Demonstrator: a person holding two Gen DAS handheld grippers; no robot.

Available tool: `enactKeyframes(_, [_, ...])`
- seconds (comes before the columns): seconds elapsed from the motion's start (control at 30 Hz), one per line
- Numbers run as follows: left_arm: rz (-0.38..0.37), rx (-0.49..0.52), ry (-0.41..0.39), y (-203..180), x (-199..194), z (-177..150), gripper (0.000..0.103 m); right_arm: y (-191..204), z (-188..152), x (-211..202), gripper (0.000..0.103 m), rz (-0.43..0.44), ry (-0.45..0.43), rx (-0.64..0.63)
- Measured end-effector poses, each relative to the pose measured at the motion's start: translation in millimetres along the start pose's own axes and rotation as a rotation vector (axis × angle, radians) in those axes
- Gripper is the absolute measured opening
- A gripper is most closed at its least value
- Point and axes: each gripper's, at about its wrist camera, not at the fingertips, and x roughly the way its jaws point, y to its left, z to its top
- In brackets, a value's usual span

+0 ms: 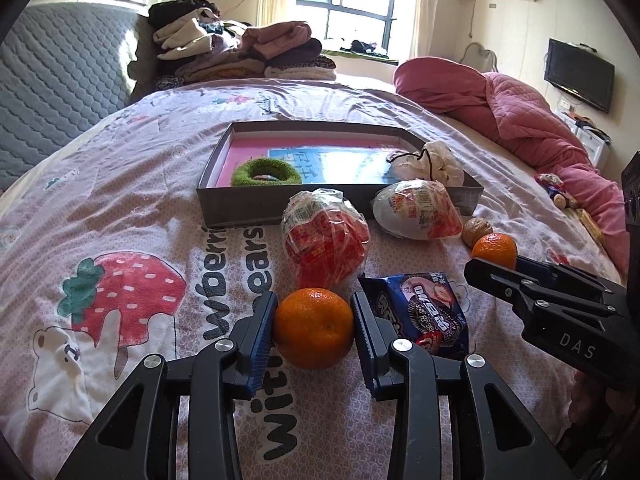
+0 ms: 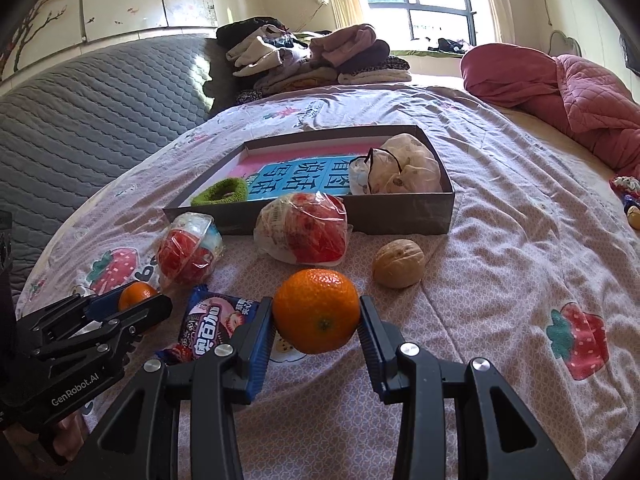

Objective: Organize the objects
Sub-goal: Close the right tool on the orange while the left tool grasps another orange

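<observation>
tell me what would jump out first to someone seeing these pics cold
Two bright oranges, one clamped in each claw: the left claw grips the left orange, the right claw the right orange, both low over the strawberry-print bedsheet. Just beyond lie two red plastic-wrapped snacks and a walnut. Behind them sits an open grey box holding a green scrunchie.

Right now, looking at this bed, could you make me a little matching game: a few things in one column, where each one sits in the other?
Things:
1. green scrunchie
2. walnut
3. folded clothes
4. blue snack packet

Places:
A. between the two grippers
B. inside the box
C. far end of the bed
D. on the sheet, in front of the box's right corner

Pairs: 1-B, 2-D, 3-C, 4-A
</observation>
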Motion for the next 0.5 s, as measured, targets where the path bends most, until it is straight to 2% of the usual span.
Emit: enactKeyframes(0.5, [0.012,0.009,-0.050,-4.4,-25.8,3.9,0.038,14.7,5.4,-21.1,0.041,0.012,-0.034,-0.025])
